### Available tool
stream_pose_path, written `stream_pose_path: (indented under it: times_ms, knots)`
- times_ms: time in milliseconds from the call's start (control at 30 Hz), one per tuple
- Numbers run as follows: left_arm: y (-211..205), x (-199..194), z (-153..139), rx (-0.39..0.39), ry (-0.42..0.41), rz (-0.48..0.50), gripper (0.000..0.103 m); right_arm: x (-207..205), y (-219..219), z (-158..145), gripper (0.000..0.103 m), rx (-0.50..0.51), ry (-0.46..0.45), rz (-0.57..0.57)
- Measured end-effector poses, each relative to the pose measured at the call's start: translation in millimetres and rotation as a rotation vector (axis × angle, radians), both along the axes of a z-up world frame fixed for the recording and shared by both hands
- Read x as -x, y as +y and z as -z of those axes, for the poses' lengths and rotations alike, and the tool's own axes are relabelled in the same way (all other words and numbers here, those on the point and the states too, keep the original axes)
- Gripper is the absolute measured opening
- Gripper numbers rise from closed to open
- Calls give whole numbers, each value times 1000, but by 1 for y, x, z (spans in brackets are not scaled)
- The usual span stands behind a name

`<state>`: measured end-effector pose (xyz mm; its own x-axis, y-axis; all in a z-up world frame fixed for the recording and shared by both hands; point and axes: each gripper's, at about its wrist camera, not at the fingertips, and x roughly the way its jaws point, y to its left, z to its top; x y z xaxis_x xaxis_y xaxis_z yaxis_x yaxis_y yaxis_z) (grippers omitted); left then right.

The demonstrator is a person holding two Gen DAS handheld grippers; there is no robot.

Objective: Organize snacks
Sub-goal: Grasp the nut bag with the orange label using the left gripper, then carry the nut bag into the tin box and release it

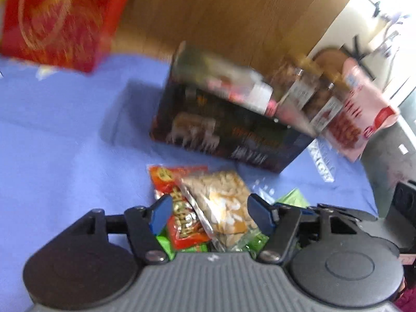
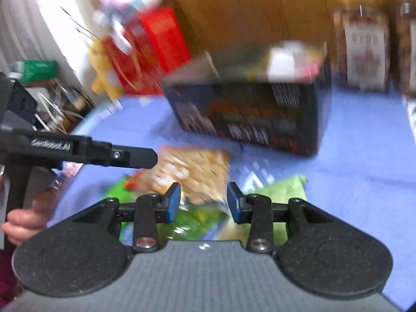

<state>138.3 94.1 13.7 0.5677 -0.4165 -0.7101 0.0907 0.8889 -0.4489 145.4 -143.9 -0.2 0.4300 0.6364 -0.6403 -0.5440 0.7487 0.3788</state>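
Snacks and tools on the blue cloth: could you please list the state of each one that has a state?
Left tool: open, over the packets, gripping nothing.
Right tool: open, empty.
Nut packet: sealed, lying on top of the pile.
Red packet: lying flat, partly under the nut packet.
Dark box: open at the top, snacks inside.
Jars: upright, behind the box.

Open room: blue tabletop [image 1: 57,156] left of the dark box [image 1: 221,130].
Blocked ahead: dark box, jars [image 2: 364,52] behind.
Near: snack packets [image 1: 218,202] piled.
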Motion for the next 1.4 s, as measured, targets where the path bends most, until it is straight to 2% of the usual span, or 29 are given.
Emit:
stream_pose_path:
  times_ms: [33, 100, 200, 300, 333, 367, 433, 467, 500, 533, 600, 667, 733, 833, 933, 1000, 1067, 1100, 1167, 1200, 1267, 1300, 1400]
  knots:
    - [-1, 0, 3, -7, -5, -13, 69, -1, 0, 3, 37, 19, -24, -18]
    - [-3, 0, 2, 5, -16, -16, 69, 0, -4, 2, 37, 67, -65, -13]
    - [-12, -4, -2, 30, -33, 5, 57, -5, -17, 3, 39, 32, -45, -2]
    - [-29, -10, 0, -6, -35, 34, 54, 0, -9, 3, 47, 61, -83, -29]
    - [-36, -9, 0, -39, -44, 27, 52, 6, -3, 3, 55, 85, -116, -42]
    - [-41, -9, -2, -69, -59, 21, 48, 12, 3, 5, 66, 103, -152, -57]
    - [-45, -5, -4, -98, -88, 16, 37, 22, 11, 9, 76, 117, -209, -78]
    - [-45, -5, -3, -87, -85, 14, 22, 25, 12, 9, 83, 123, -235, -75]
    - [-42, -4, 0, -62, -70, 4, 11, 28, 13, 11, 85, 134, -267, -70]
    - [-39, -4, 2, -29, -66, 0, 10, 31, 12, 11, 90, 145, -284, -65]
    - [-33, 0, -1, 25, -84, -4, 2, 29, 7, 12, 92, 134, -276, -50]
    - [-36, 4, -7, 41, -114, 3, 2, 27, 2, 12, 97, 124, -268, -34]
    - [-43, 11, -16, 24, -166, 27, 2, 26, 4, 13, 102, 136, -262, -36]
    - [-57, 26, -29, 7, -249, 100, 4, 23, 4, 14, 103, 140, -252, -34]
    - [-71, 34, -35, -73, -296, 120, 5, 17, 3, 15, 103, 132, -229, -6]
    - [-72, 31, -34, -104, -277, 97, 7, 15, 8, 16, 99, 151, -233, 6]
    - [-68, 26, -31, -97, -240, 77, 13, 18, 9, 16, 75, 202, -275, 49]
    - [-66, 24, -29, -84, -216, 74, 21, 21, 8, 16, 67, 218, -296, 70]
    - [-66, 22, -26, -56, -181, 86, 32, 23, 2, 17, 45, 223, -320, 87]
    - [-67, 23, -26, -64, -180, 87, 41, 24, 0, 18, 42, 223, -325, 98]
    - [-71, 27, -27, -93, -189, 87, 54, 26, -3, 18, 28, 231, -339, 121]
    - [-73, 28, -28, -99, -186, 90, 59, 27, -1, 19, 26, 241, -349, 129]
    - [-70, 27, -29, -61, -156, 91, 64, 32, 8, 19, 21, 286, -401, 140]
